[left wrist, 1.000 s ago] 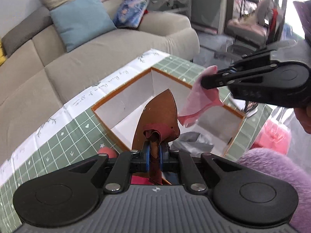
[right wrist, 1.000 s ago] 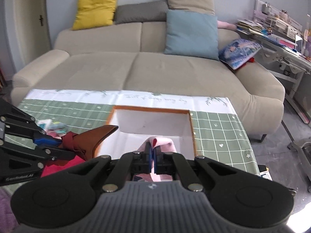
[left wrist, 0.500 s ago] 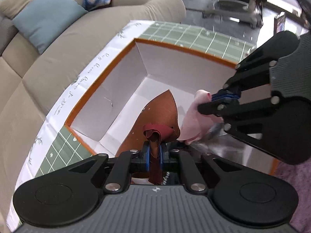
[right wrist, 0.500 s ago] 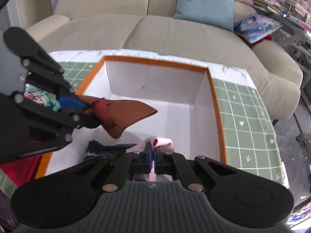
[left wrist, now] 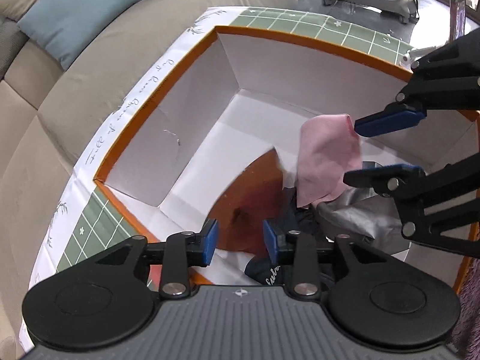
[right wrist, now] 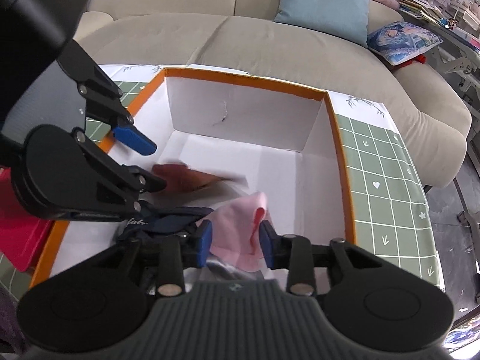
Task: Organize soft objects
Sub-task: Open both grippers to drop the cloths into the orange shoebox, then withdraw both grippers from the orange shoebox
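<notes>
Brown piece [right wrist: 192,177] motion-blurred, outline unclear

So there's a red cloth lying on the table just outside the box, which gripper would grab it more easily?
Probably the left gripper. Its jaws have just been opening, dropping the brown cloth, and it hangs over the box side nearest the red cloth. The right gripper, also open, has the pink cloth between its fingers.

brown piece [left wrist: 249,192] between parted jaws

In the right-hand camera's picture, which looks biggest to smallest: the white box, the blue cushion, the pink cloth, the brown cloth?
1. White box
2. Blue cushion
3. Pink cloth
4. Brown cloth, blurred and partly hidden.
The cushion sits farther back, so it may really be larger than it looks.
</notes>
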The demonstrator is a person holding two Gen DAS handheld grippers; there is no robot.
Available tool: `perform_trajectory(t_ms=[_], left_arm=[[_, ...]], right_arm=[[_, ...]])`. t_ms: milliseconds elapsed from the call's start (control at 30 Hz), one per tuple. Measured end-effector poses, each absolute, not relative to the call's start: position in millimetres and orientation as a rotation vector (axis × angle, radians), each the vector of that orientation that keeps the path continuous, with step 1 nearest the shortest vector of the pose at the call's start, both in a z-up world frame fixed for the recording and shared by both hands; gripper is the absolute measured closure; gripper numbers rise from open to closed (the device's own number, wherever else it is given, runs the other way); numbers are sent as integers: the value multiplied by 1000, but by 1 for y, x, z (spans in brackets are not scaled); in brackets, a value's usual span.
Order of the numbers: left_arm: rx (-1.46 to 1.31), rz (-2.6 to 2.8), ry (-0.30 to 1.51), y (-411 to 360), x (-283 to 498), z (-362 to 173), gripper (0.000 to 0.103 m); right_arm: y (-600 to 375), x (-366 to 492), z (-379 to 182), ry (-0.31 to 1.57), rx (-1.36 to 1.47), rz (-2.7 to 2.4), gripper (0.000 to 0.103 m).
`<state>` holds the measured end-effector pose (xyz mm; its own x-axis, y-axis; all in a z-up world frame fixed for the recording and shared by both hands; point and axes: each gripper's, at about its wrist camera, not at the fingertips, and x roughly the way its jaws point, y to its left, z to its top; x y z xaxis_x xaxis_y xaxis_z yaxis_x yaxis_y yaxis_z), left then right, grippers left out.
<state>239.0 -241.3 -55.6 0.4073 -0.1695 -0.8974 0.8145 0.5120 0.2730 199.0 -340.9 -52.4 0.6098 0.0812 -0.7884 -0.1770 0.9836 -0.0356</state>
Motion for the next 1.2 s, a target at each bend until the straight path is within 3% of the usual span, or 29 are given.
perform_trajectory(t_ms=[67,233,367,667,1200], left_arm=[[787,-713,950,-240,238,-51,55],[730,-725,932,-232,227,-30,55],[664,-727,894,-219,213,-9,55],[503,-731,801,-173,163,26,54],[294,-559,770,-82,94,17,54]], right_arm=[[-339,196,-48,900,-119,145,57],[-337,187,-33,882,-113,127,49],[-334,173,-20,857,-111,107,37],[-314,127,3,805,-54,92,35],[-264,74,-6,851,95,87,34]])
